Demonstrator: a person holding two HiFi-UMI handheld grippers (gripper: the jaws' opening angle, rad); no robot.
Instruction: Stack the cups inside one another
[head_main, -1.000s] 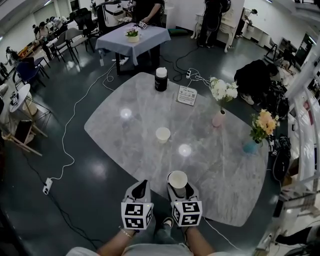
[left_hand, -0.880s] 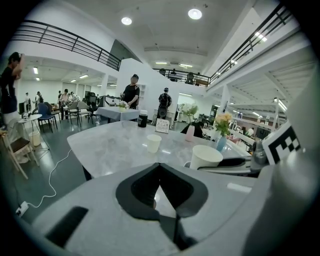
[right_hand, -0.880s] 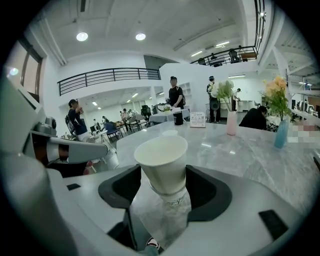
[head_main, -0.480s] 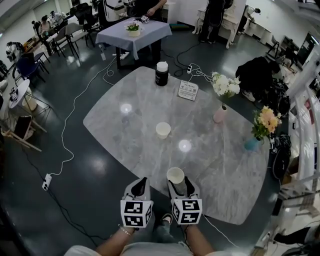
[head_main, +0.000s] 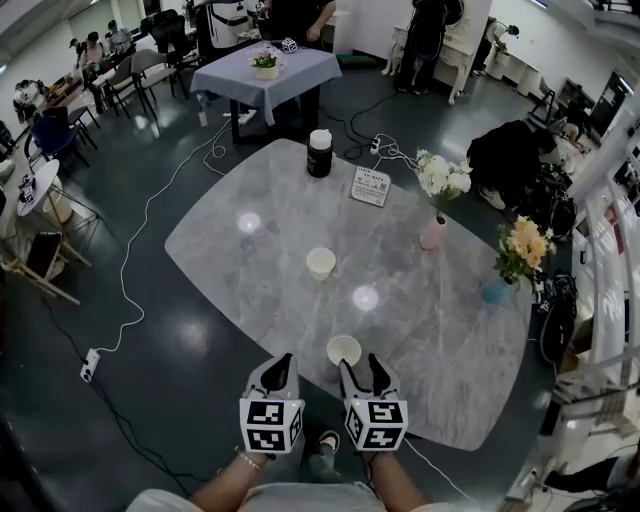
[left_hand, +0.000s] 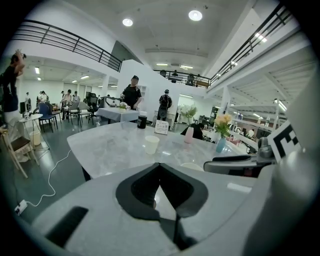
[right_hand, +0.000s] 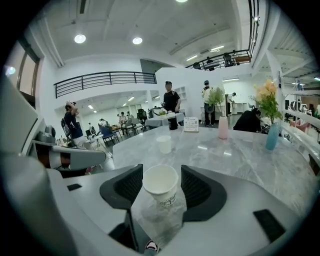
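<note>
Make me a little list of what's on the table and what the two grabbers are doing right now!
table: grey marble
near cup: white paper, between the right gripper's jaws
far cup: white paper, alone mid-table
right gripper: a jaw on each side of the near cup; grip unclear
left gripper: jaws together, holding nothing
stacked: not yet
also there: black bottle, card, pink vase, blue vase

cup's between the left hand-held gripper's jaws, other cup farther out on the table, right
Wrong side: the right gripper view shows the cup between the right hand-held gripper's jaws. The other cup does stand farther out on the table.
</note>
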